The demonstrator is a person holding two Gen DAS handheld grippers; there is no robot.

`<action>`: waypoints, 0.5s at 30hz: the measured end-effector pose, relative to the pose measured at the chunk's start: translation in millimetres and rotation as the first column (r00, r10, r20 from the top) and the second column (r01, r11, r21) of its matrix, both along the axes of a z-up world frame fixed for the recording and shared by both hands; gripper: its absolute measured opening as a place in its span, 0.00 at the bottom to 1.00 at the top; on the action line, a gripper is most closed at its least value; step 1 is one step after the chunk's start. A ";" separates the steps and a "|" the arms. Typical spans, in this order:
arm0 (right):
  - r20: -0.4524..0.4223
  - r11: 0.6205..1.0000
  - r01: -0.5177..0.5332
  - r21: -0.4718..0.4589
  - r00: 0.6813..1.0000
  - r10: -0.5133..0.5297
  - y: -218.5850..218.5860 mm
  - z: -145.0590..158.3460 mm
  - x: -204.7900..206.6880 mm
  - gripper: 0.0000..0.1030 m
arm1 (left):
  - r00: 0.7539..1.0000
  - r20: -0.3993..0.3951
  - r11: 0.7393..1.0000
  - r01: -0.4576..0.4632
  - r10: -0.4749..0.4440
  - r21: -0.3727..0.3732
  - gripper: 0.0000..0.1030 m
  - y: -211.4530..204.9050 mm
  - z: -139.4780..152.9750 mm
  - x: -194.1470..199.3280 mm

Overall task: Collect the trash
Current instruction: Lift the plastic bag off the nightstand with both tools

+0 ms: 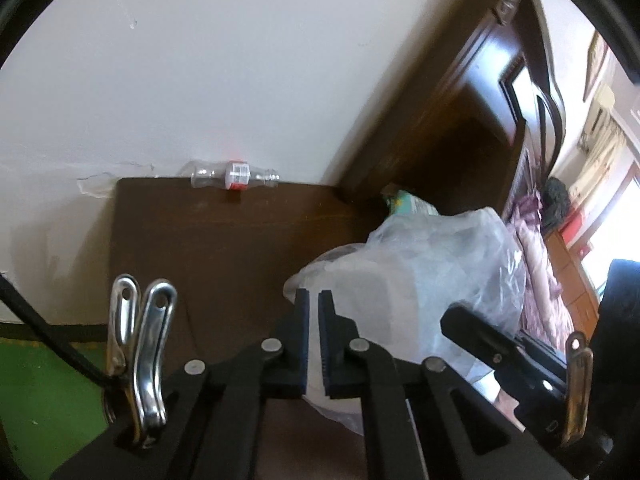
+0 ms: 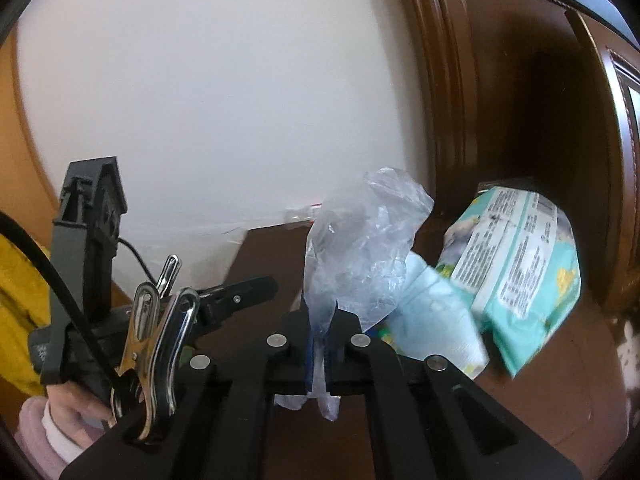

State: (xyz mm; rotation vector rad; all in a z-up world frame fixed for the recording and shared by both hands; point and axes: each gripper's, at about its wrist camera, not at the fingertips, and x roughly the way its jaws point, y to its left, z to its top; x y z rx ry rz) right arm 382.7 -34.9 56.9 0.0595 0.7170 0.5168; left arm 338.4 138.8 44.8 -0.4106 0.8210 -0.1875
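Plastic bag film, pinched thinly by both the right hand-held gripper and left hand-held gripper, could slip or tear under load.

I see a thin, crinkled clear plastic bag, glossy and translucent. The dark brown wooden bench looks smooth and dull. My matt black plastic right gripper carries a shiny metal clip. The clear plastic bottle glints.
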 end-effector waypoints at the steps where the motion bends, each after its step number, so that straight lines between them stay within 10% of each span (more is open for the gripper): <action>1: -0.002 1.000 0.000 0.006 1.000 0.000 -1.0 1.1 -7.8 0.04 | 1.000 -0.010 1.000 0.009 -0.009 0.005 0.04 -1.4 0.8 -1.7; 15: -0.057 0.996 0.082 -0.028 0.995 -0.083 -61.1 -13.6 -83.8 0.04 | 0.986 -0.082 0.980 0.155 -0.146 0.123 0.31 -56.4 -17.5 -44.2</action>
